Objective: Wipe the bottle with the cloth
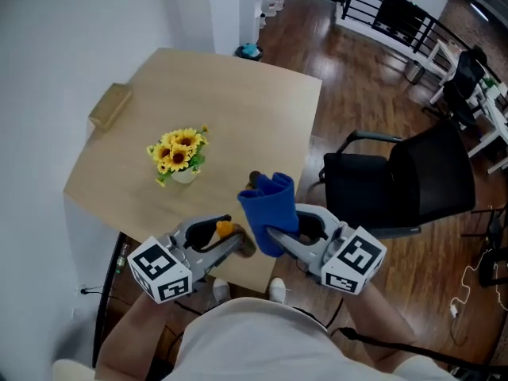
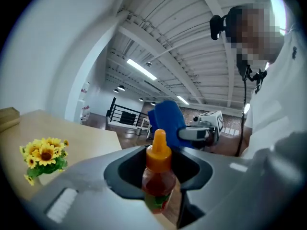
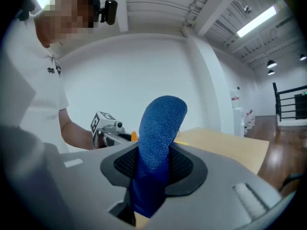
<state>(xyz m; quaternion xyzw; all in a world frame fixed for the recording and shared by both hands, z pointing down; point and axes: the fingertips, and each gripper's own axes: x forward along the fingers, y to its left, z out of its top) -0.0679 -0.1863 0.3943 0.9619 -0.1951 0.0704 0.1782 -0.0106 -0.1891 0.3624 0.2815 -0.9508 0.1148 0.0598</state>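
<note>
Light wooden table (image 1: 238, 101) on a dark plank floor. A pot of sunflowers (image 1: 179, 155) stood mid-frame, a black office chair (image 1: 401, 185) at right. Left gripper (image 1: 236, 243), lower centre, was clamped on an orange-capped red sauce bottle (image 2: 158, 174). Right gripper (image 1: 279, 236), just beside it, pinched a blue cloth (image 3: 156, 147) whose free end stood up near the bottle.

**Right gripper view.** The right hand-held gripper (image 3: 154, 169) clamped a blue cloth (image 3: 160, 123), which stood upright between its jaws. Behind the cloth, the left hand-held gripper (image 3: 125, 137), carried on a person's arm (image 3: 74, 133), appeared beside the pale table (image 3: 225, 145).
</note>
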